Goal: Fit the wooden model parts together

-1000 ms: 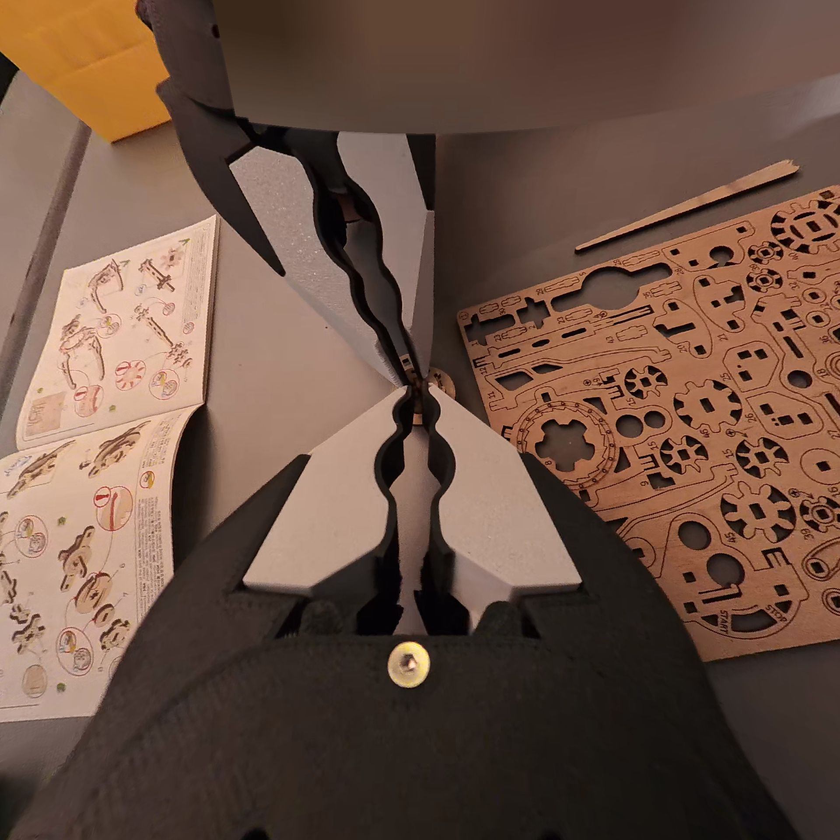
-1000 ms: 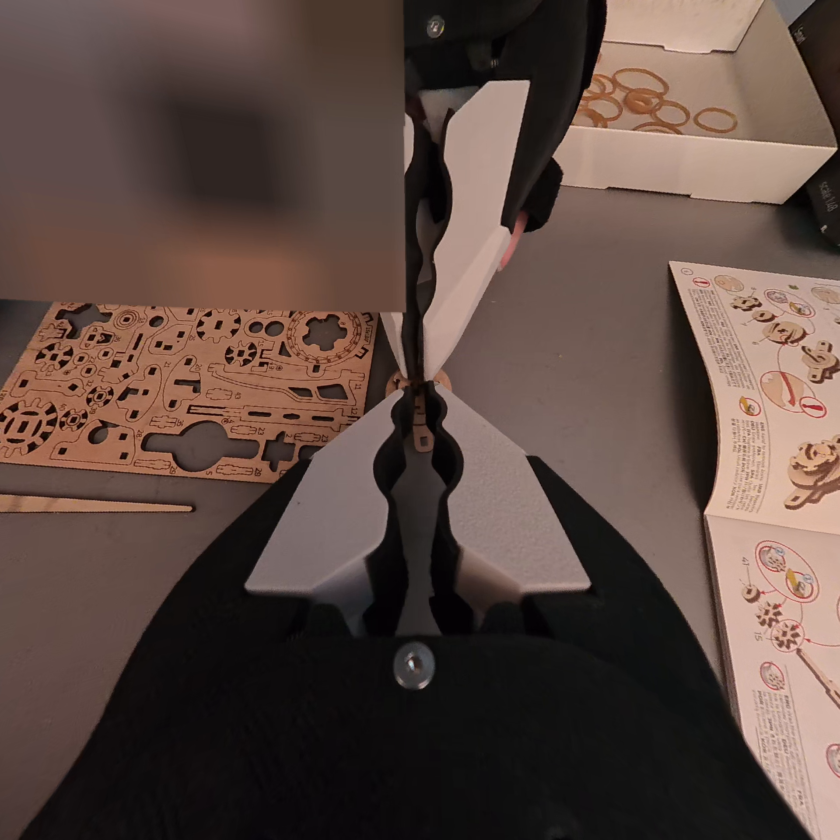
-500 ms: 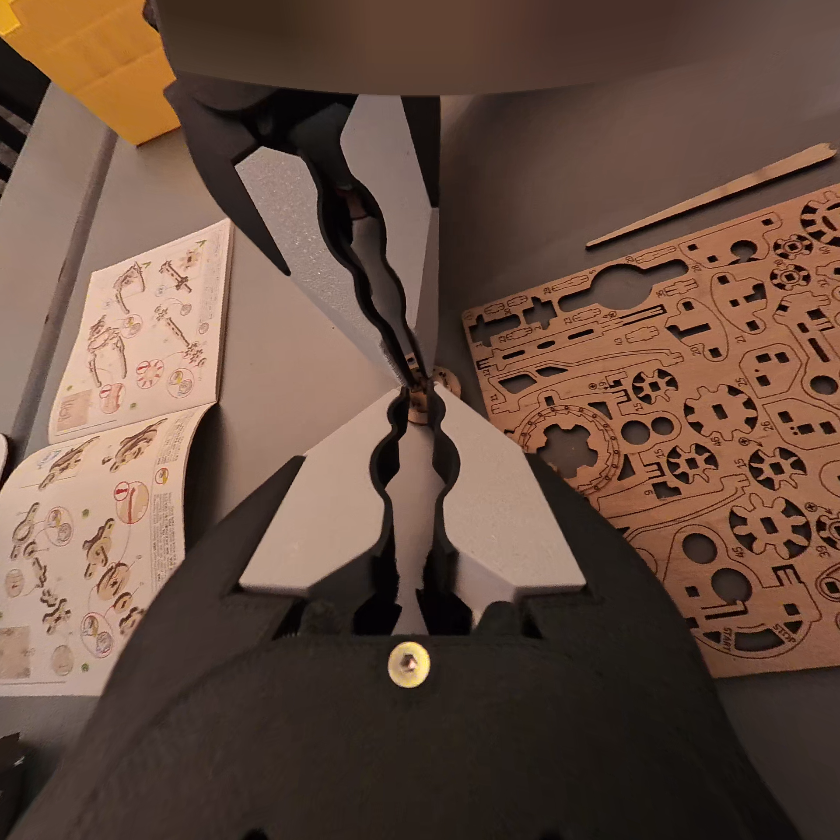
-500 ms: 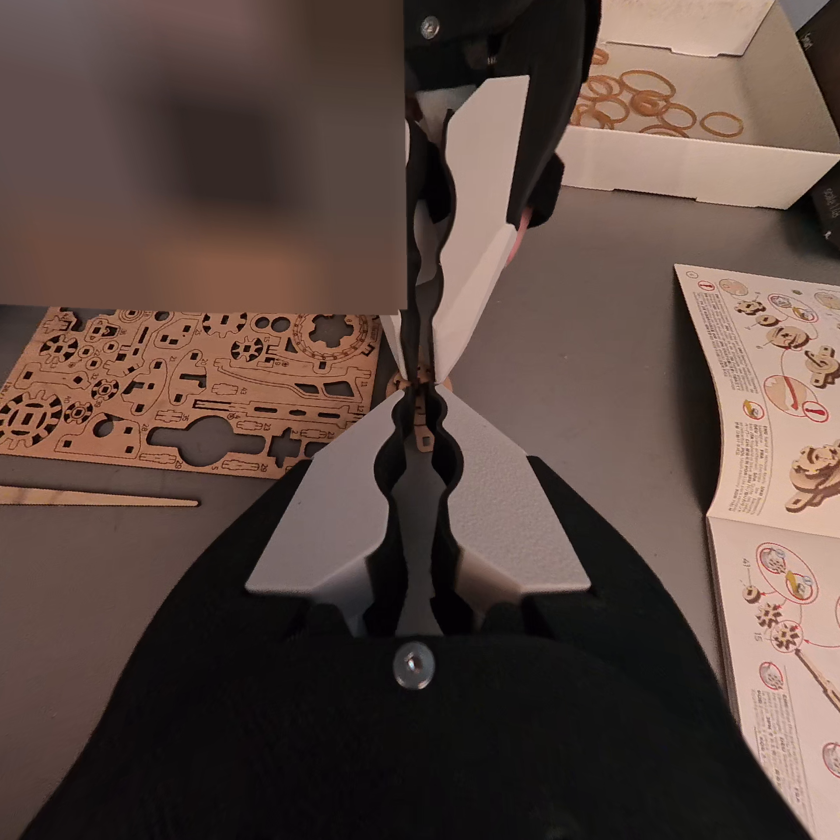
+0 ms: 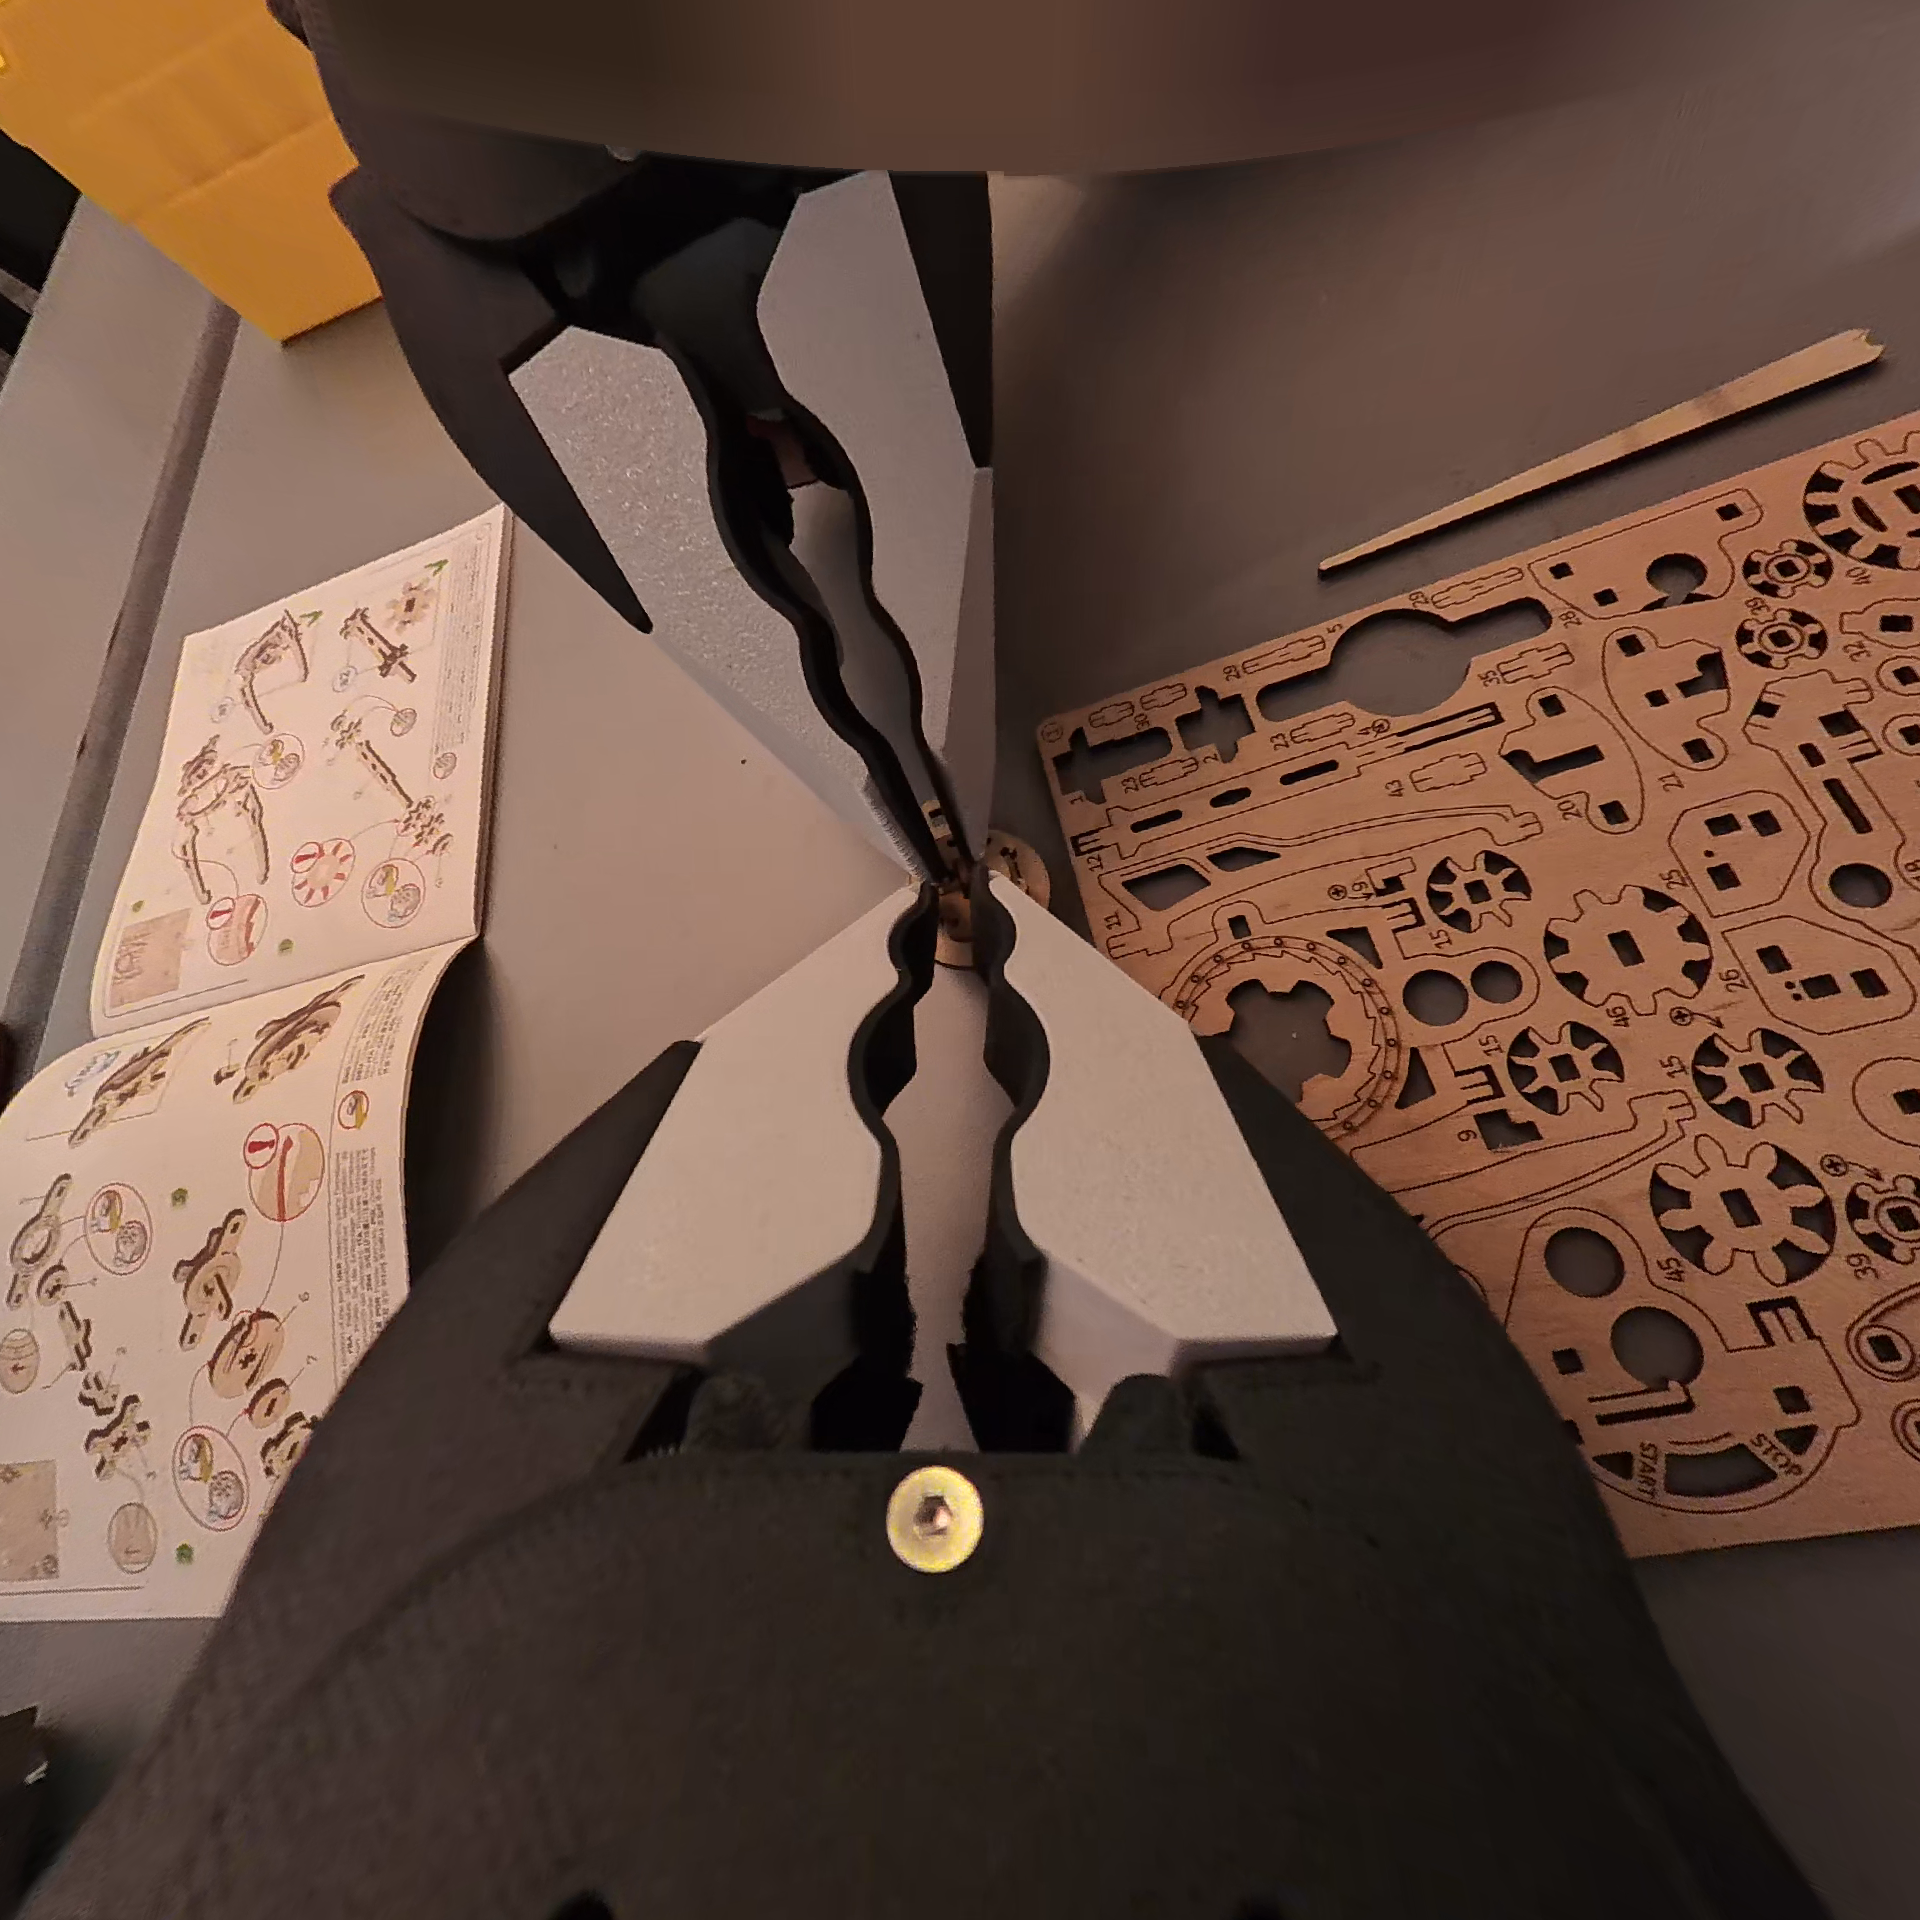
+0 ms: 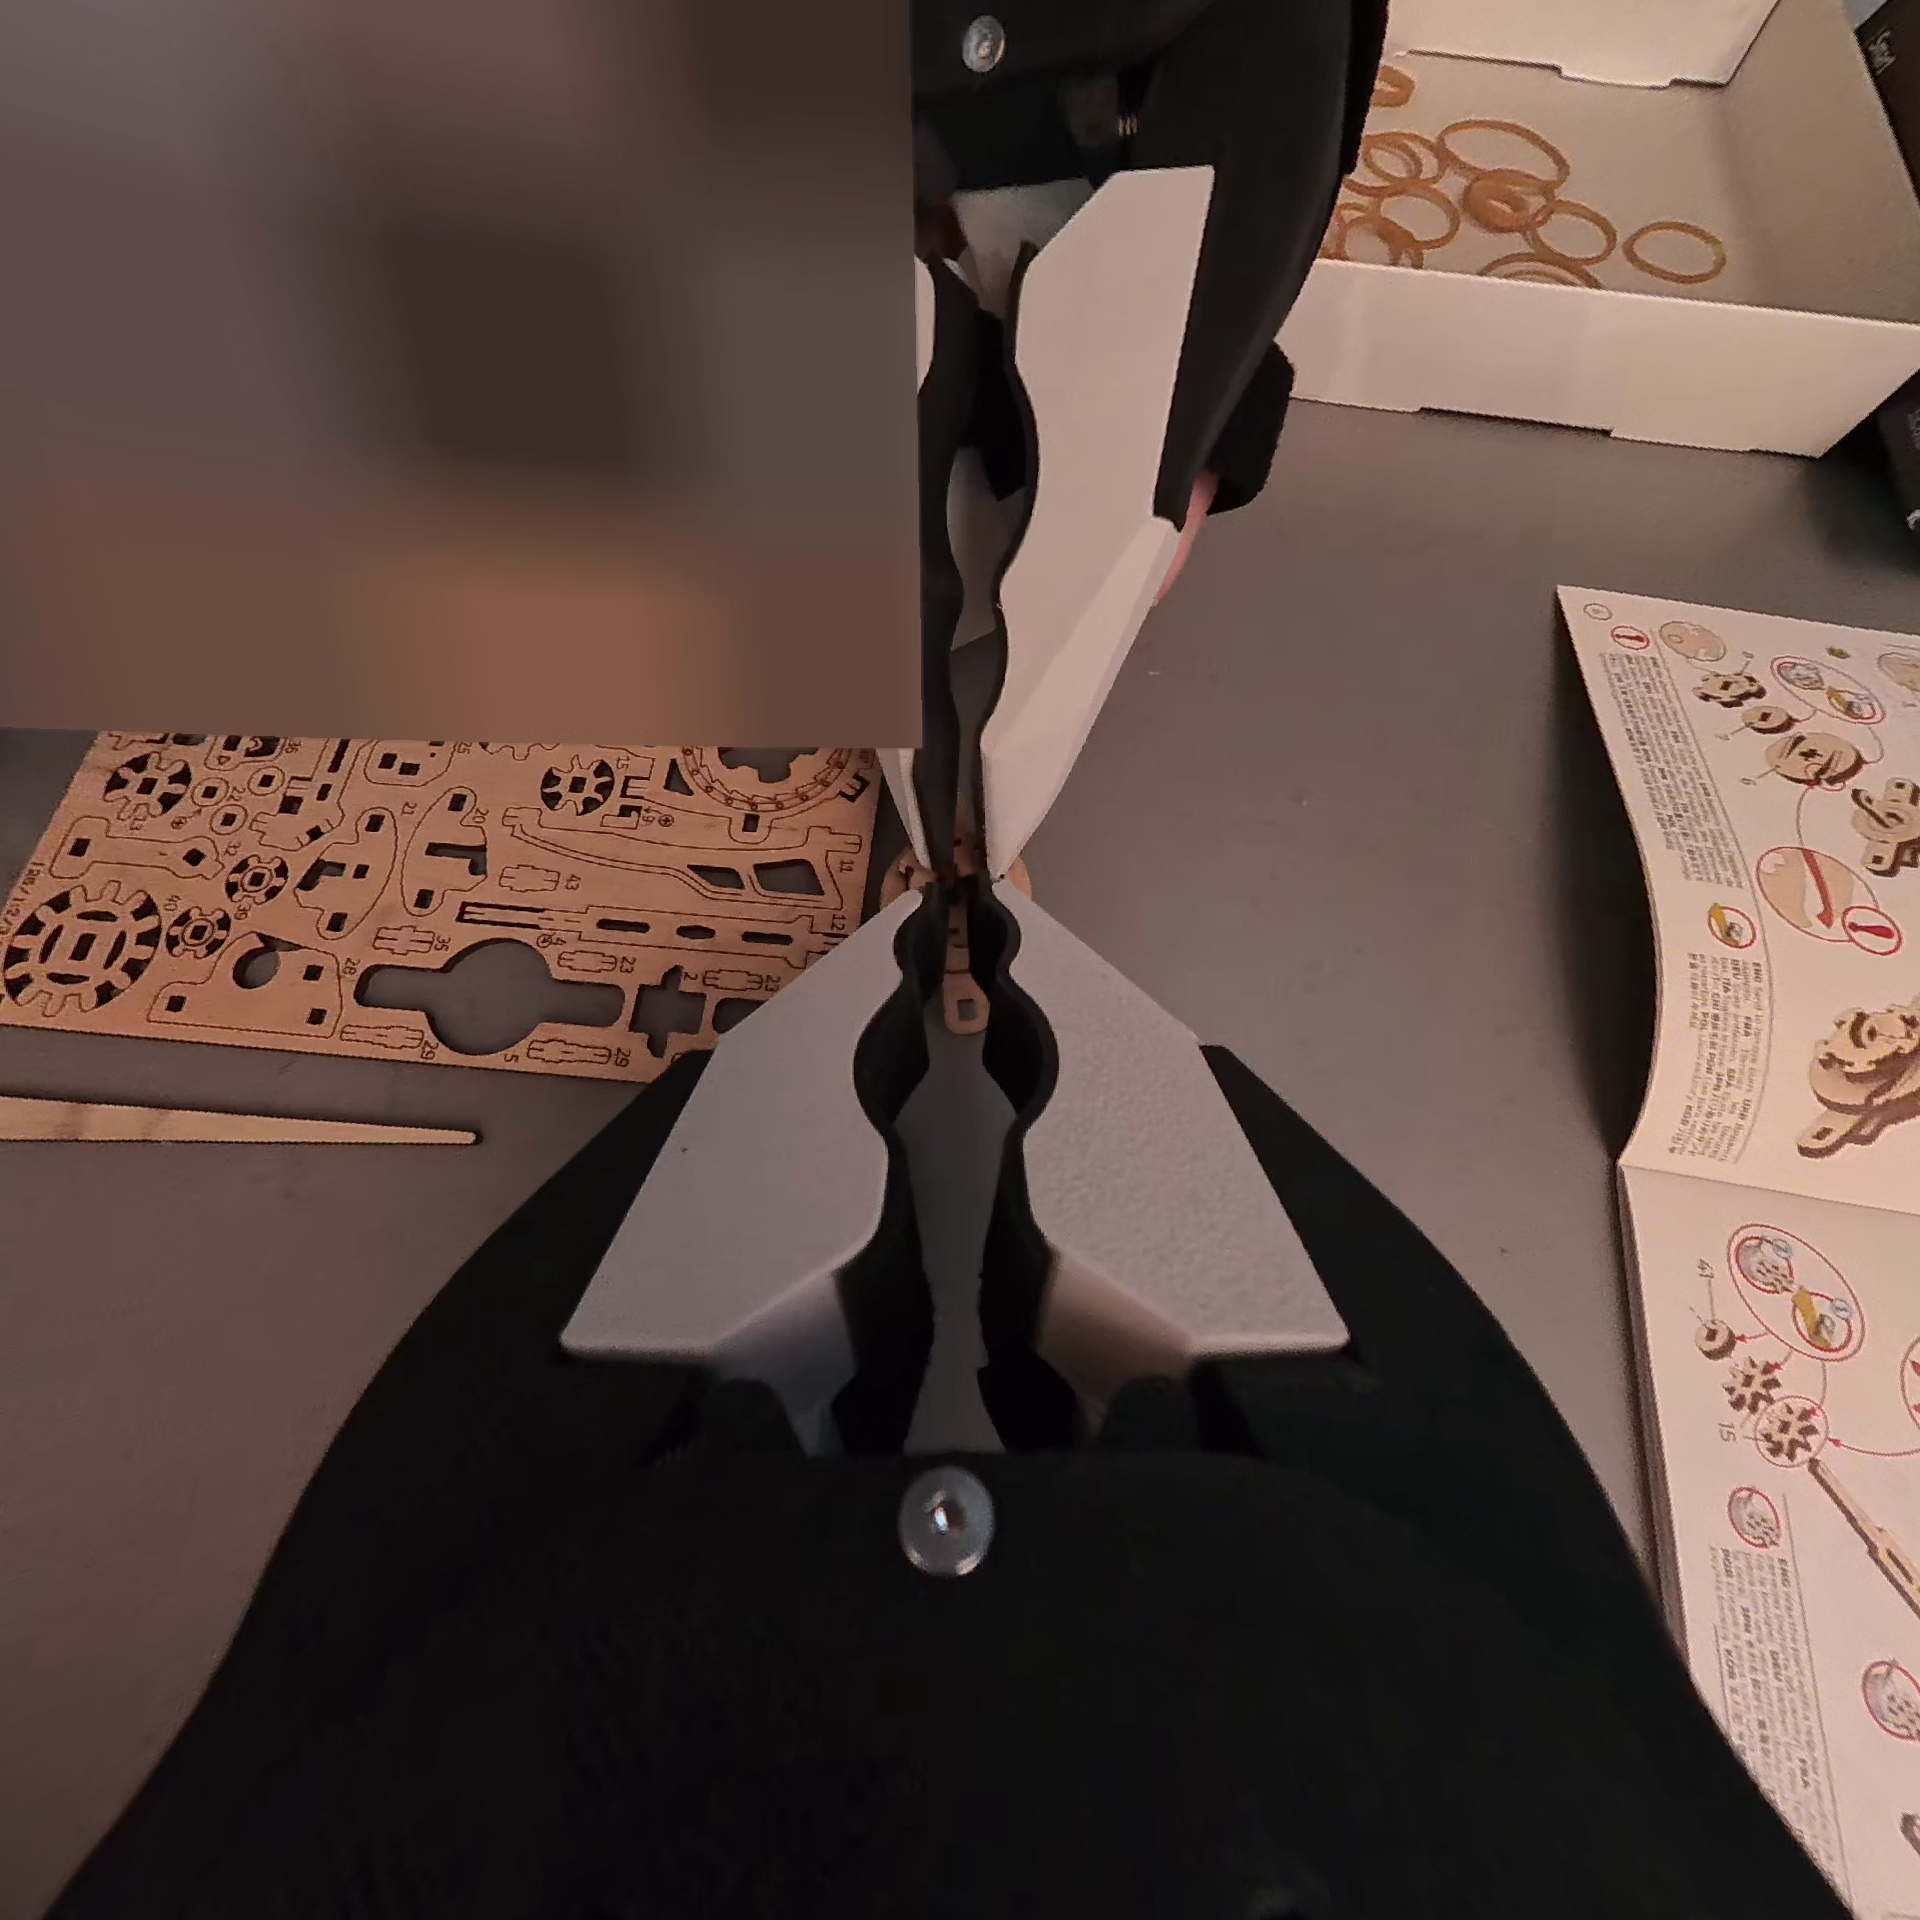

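Left wrist view: instruction booklet (image 5: pixel 260 1039) laid open at left, laser-cut parts sheet (image 5: pixel 1558 987) at right, thin wooden stick (image 5: pixel 1600 462) beyond sheet. Right wrist view: tray of rubber bands (image 6: pixel 1621 343) set behind booklet, on table (image 6: pixel 1299 727).

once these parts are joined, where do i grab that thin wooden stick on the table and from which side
Judging by its shape, grip the wooden stick near the middle of its length, coming from straight above with the fingers across its narrow width. It lies flat on the grey table, apart from the wooden parts sheet, and tapers to a thin point, so the point likely gives less to hold.
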`<action>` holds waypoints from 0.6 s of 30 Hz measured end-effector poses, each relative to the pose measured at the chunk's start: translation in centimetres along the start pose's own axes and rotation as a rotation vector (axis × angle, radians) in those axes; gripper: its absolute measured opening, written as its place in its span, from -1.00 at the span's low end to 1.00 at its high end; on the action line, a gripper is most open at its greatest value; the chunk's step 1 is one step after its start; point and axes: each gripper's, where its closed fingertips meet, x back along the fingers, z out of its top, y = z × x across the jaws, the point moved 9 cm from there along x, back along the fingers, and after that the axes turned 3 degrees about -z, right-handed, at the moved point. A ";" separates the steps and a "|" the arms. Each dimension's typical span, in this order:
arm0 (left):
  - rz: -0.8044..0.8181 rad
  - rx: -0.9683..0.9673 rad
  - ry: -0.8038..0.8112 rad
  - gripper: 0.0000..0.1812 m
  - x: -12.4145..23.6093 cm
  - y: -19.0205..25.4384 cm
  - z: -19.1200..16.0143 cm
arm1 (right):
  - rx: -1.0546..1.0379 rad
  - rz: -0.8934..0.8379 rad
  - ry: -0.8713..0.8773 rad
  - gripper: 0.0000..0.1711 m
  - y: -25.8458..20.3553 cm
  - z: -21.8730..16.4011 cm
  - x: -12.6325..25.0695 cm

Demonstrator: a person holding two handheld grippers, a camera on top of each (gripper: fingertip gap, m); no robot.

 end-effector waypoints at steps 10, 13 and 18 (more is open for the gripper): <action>-0.014 0.034 0.027 -0.94 0.2 -0.2 -0.4 | 0.027 -0.014 -0.006 -0.94 0.1 0.2 -0.2; 0.011 0.008 0.028 -0.94 0.2 -0.2 -0.4 | 0.011 -0.007 0.018 -0.94 0.4 -0.1 -0.1; 0.021 0.003 0.043 -0.97 0.0 -0.1 -0.3 | -0.032 0.028 0.038 -0.94 0.8 -0.3 -0.1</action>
